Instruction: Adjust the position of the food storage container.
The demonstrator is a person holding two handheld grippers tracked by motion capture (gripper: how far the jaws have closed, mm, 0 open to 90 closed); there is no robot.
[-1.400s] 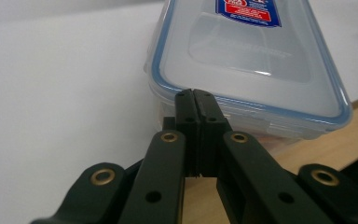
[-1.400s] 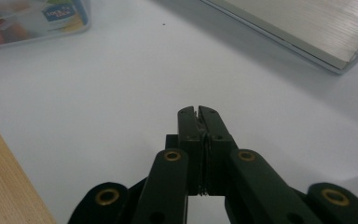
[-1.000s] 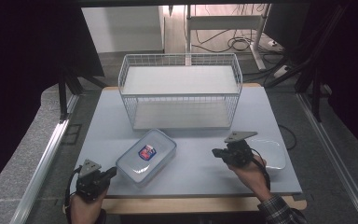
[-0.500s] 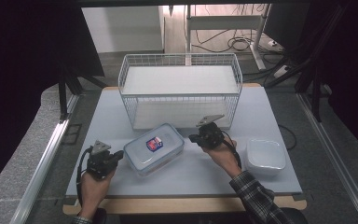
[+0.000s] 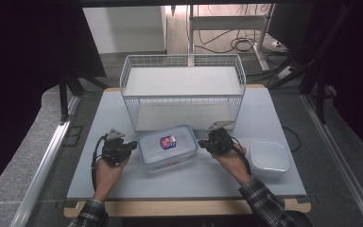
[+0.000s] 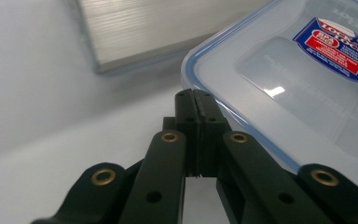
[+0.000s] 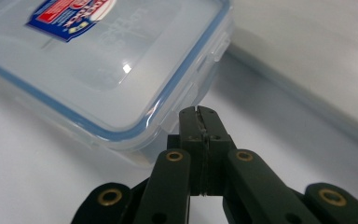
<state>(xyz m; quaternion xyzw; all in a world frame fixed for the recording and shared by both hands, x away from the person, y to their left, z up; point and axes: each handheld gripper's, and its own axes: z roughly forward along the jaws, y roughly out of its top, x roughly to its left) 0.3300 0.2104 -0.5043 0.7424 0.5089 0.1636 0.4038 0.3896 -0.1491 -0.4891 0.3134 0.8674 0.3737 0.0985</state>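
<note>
Both claws have closed in on the box (image 5: 167, 147) mid-frame, left claw (image 5: 133, 145) and right claw (image 5: 201, 144) pressed together empty, its lid not yet unlatched.

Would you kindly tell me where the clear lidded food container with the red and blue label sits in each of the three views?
High view: the container lies at table centre, in front of the wire basket, between both hand-held grippers.
Left gripper view: the container fills the upper right, beyond shut jaws.
Right gripper view: it fills the upper left.
Shared landmark: the red and blue label.
</note>
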